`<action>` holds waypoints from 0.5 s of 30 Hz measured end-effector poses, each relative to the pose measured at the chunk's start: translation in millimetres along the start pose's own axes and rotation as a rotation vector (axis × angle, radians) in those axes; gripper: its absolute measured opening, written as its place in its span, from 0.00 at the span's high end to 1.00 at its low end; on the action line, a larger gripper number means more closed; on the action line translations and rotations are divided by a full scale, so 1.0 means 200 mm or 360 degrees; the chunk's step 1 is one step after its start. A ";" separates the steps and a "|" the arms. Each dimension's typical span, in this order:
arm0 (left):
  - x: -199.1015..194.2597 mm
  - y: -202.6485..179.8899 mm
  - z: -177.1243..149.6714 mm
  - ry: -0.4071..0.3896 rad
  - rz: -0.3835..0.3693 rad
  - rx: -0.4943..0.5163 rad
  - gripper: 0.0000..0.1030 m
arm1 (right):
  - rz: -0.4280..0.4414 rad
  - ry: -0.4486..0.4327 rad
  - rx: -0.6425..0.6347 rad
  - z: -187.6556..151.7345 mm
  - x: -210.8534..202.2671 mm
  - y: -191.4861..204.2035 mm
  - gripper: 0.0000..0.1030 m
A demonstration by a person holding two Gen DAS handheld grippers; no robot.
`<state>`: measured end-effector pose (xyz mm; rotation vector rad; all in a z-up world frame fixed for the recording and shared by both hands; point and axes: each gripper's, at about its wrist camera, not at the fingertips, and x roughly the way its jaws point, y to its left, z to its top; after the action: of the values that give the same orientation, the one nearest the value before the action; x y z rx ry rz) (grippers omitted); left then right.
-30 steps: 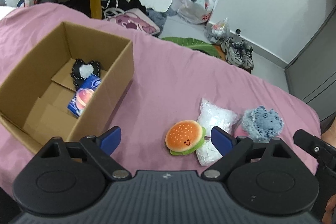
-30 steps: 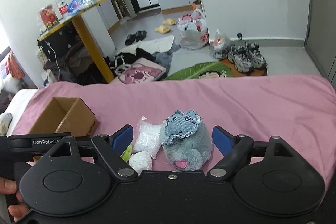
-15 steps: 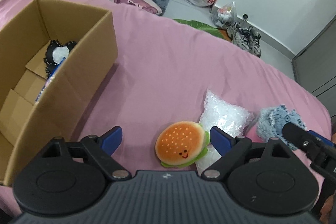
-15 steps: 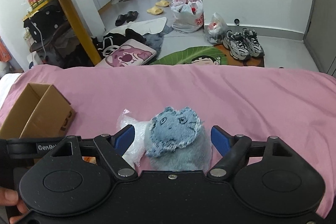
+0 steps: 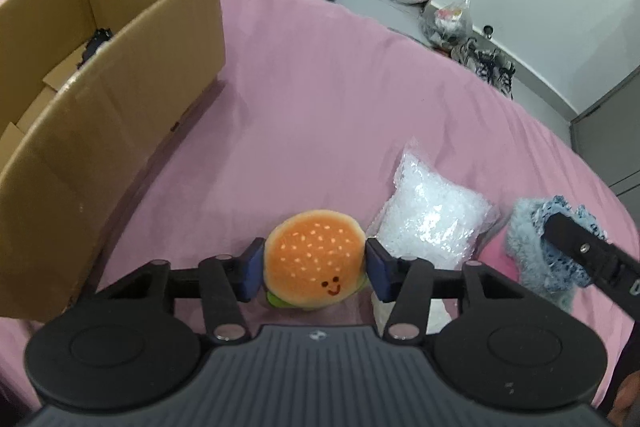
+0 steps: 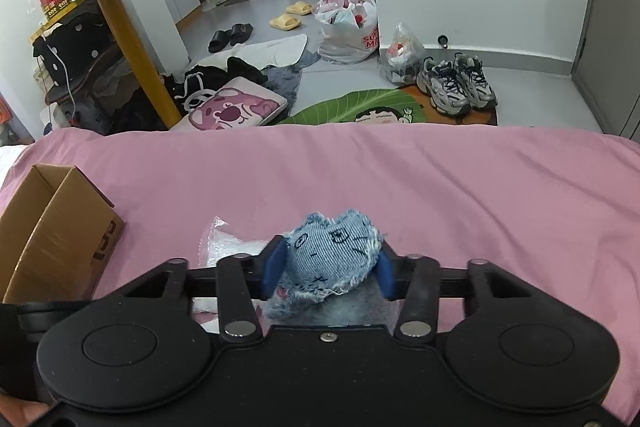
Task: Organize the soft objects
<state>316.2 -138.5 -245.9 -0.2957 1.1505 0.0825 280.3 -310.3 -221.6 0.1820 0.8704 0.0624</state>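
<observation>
While both sat low on the pink bed (image 5: 312, 99), left gripper (image 5: 314, 269) had its fingers (image 5: 252, 269) clamped on the burger plush (image 5: 314, 259). Right gripper (image 6: 327, 269) had its fingers (image 6: 273, 267) clamped on the denim plush (image 6: 334, 253). Clear plastic bag (image 5: 432, 219) lay between the plushes. Cardboard box (image 5: 112, 99) stood left of the burger, with open sheet between; beyond the bed's far edge lay cluttered floor.

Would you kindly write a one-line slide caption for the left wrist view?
Left gripper closed on a burger plush beside a cardboard box on pink bedding.
</observation>
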 end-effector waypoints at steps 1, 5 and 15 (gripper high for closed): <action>-0.02 0.00 0.00 -0.0014 -0.0006 0.0009 0.53 | -0.0006 -0.0011 -0.0008 0.00 0.00 0.00 0.62; -0.11 0.03 0.01 -0.0078 0.0005 0.0013 0.53 | 0.0001 -0.0075 -0.0007 -0.01 -0.06 -0.01 0.64; -0.33 0.11 0.01 -0.0203 0.0004 -0.0012 0.53 | 0.0078 -0.0203 0.0122 -0.05 -0.23 -0.05 0.64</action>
<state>286.1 -111.9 -188.3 -0.2917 1.0241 0.1066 243.7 -324.5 -195.3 0.2761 0.7415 0.0623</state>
